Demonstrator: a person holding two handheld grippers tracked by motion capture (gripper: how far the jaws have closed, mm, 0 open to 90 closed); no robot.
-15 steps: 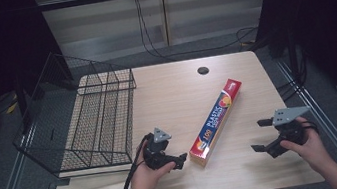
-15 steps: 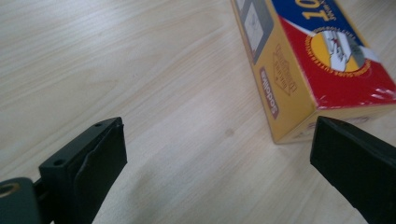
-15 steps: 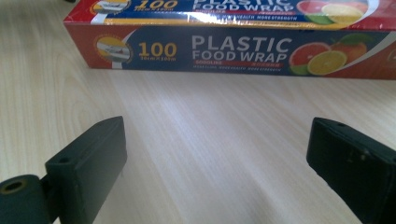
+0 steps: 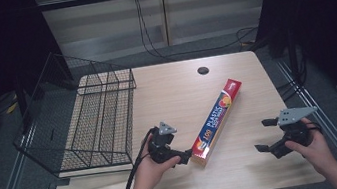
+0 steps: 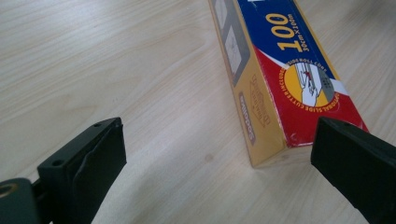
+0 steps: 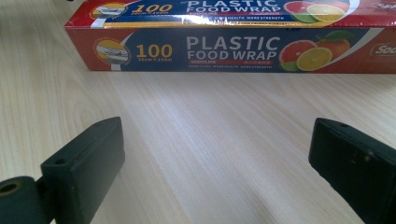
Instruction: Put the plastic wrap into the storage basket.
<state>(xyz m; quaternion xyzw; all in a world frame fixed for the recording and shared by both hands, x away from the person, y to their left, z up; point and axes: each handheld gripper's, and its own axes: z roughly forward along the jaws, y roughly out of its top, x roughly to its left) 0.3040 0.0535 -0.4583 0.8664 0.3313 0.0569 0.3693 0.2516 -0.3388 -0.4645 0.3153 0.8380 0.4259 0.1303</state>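
Observation:
A long red, blue and yellow plastic food wrap box (image 4: pixel 218 117) lies diagonally on the wooden table (image 4: pixel 171 89). My left gripper (image 4: pixel 181 154) is held low at the box's near end, jaws open. In the left gripper view the box end (image 5: pixel 275 93) lies between the jaws, close to the right jaw, and neither pad presses on it; the left gripper (image 5: pixel 218 135) stays open. My right gripper (image 4: pixel 264 136) hovers open to the right of the box, pointing at its long side. The right gripper view has the box (image 6: pixel 224 42) lying ahead of the open right gripper (image 6: pixel 218 135).
A black wire basket (image 4: pixel 99 120) stands on the table's left side, tilted, with part of it over the left edge. A dark round hole (image 4: pixel 203 70) sits near the table's far edge. Cables run along the floor behind.
Both grippers have shifted only slightly. The box lies where it was.

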